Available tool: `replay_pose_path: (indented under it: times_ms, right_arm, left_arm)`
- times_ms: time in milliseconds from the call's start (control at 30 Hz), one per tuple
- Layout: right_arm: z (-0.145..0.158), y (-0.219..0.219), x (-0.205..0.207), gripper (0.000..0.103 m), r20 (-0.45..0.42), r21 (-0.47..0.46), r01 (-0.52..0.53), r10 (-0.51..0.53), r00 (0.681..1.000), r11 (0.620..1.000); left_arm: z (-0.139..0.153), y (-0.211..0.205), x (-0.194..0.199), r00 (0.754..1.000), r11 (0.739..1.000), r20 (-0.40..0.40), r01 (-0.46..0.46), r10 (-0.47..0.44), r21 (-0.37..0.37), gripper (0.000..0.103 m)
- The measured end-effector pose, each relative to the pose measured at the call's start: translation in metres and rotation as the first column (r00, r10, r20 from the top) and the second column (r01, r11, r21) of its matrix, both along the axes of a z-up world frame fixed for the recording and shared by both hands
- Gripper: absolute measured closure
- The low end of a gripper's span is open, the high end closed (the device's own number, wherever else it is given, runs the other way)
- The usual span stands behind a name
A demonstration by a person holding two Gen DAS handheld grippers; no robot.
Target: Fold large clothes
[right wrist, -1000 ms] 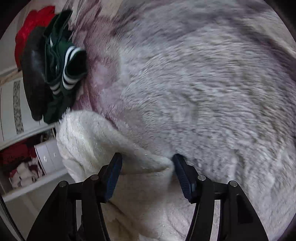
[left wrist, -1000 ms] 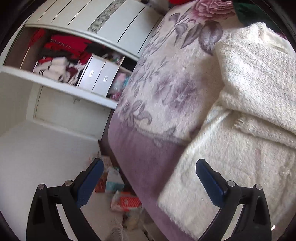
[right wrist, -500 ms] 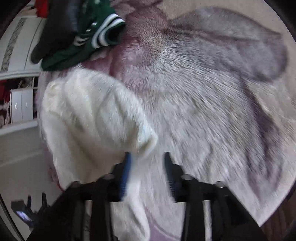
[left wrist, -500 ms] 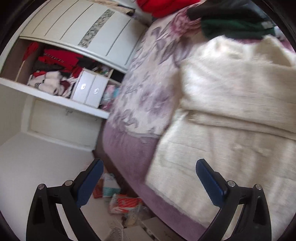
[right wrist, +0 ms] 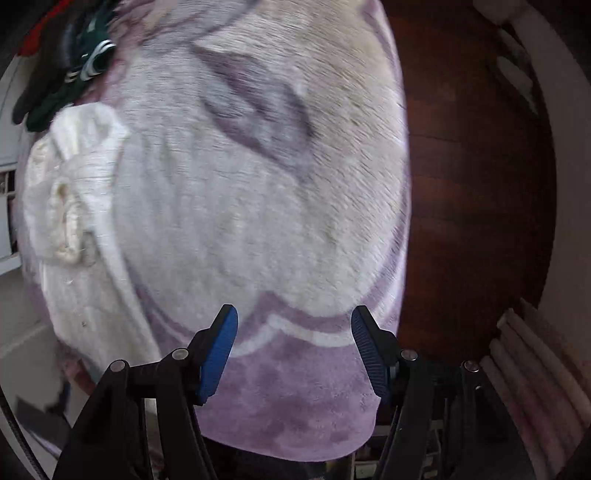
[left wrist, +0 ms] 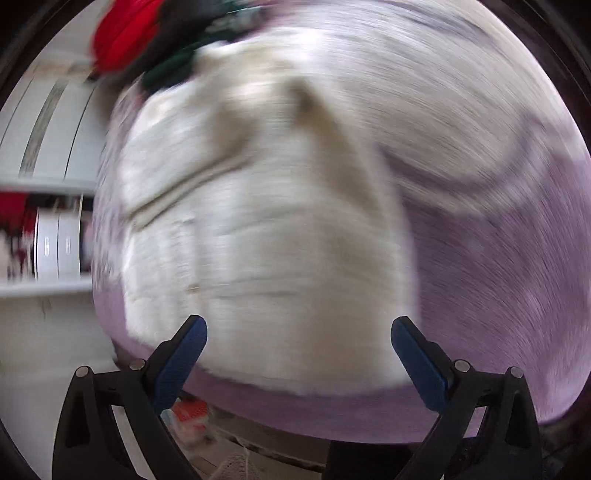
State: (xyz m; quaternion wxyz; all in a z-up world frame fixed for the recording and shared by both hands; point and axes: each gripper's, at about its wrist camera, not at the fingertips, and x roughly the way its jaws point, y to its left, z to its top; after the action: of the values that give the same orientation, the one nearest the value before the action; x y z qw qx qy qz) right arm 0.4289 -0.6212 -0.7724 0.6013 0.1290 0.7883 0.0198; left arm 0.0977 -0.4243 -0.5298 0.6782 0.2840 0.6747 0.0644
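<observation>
Although the left view is blurred, we see the cream sweater filling the centre of the frame, straight ahead of the left gripper, its long axis running from bottom to top on the purple blanket. In the right view the sweater sits at the left edge, well off the right gripper. Both jaws are spread wide, grasping nothing. We judge the left hand nearer for the next fold.

Cream-white fuzzy sweater on a lilac blanket with a grey-purple leaf print. Gripper pads blue, frames black. Red garment; dark green garment with white stripes.
</observation>
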Motion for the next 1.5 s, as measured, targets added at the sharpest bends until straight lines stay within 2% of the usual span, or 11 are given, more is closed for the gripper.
replay_pose_path:
  times_ms: [200, 400, 467, 533, 633, 700, 967, 1233, 1267, 1300, 1500]
  right_arm:
    - [-0.02, 0.008, 0.006, 0.037, -0.005, 0.034, 0.045, -0.045, 0.999, 0.998]
    - [-0.017, 0.028, 0.019, 0.037, 0.016, 0.048, -0.007, 0.006, 1.0, 0.999]
    - [-0.019, 0.041, 0.031, 0.037, 0.029, 0.048, -0.038, 0.036, 0.999, 0.998]
    - [-0.023, 0.054, 0.041, 0.037, 0.036, 0.07, -0.053, 0.051, 0.998, 0.996]
    - [-0.033, 0.08, 0.059, 0.036, 0.049, 0.135, -0.075, 0.069, 0.996, 0.988]
    - [-0.04, 0.101, 0.071, 0.017, 0.077, 0.252, -0.072, 0.055, 0.996, 0.965]
    - [-0.053, 0.194, 0.108, 0.0, 0.147, 0.62, -0.025, -0.085, 0.986, 0.784]
    - [-0.109, 0.246, 0.128, 0.001, 0.023, 0.509, 0.045, -0.066, 0.998, 0.859]
    - [-0.106, 0.246, 0.131, 0.02, 0.014, 0.522, 0.076, -0.098, 0.995, 0.85]
    - [-0.099, 0.247, 0.132, 0.065, 0.013, 0.551, 0.103, -0.132, 0.991, 0.828]
    - [-0.04, 0.288, 0.139, 0.08, 0.071, 0.508, 0.06, -0.111, 0.991, 0.859]
  left_arm:
    - [-0.063, -0.019, -0.016, 0.991, 0.954, -0.009, 0.131, -0.133, 0.27, 0.001]
    - [-0.059, 0.034, 0.012, 0.994, 0.934, 0.092, 0.017, -0.053, 0.357, 0.005]
    - [-0.048, 0.045, 0.02, 0.99, 0.939, 0.138, -0.017, -0.033, 0.344, 0.037]
    - [-0.031, 0.057, 0.026, 0.983, 0.954, 0.186, -0.05, -0.006, 0.295, 0.089]
    - [-0.009, 0.072, 0.032, 0.966, 0.957, 0.257, -0.061, -0.015, 0.285, 0.09]
    - [0.0, 0.083, 0.036, 0.961, 0.952, 0.275, -0.054, -0.033, 0.302, 0.09]
    - [0.003, 0.102, 0.031, 0.961, 0.945, 0.258, 0.005, -0.095, 0.327, 0.09]
    - [0.017, 0.126, 0.036, 0.958, 0.971, 0.279, -0.009, -0.06, 0.237, 0.09]
    - [0.019, 0.13, 0.037, 0.956, 0.974, 0.288, -0.013, -0.054, 0.225, 0.09]
    - [0.02, 0.136, 0.038, 0.954, 0.976, 0.296, -0.019, -0.048, 0.217, 0.09]
    - [0.035, 0.188, 0.037, 0.954, 0.99, 0.299, -0.063, 0.022, 0.127, 0.09]
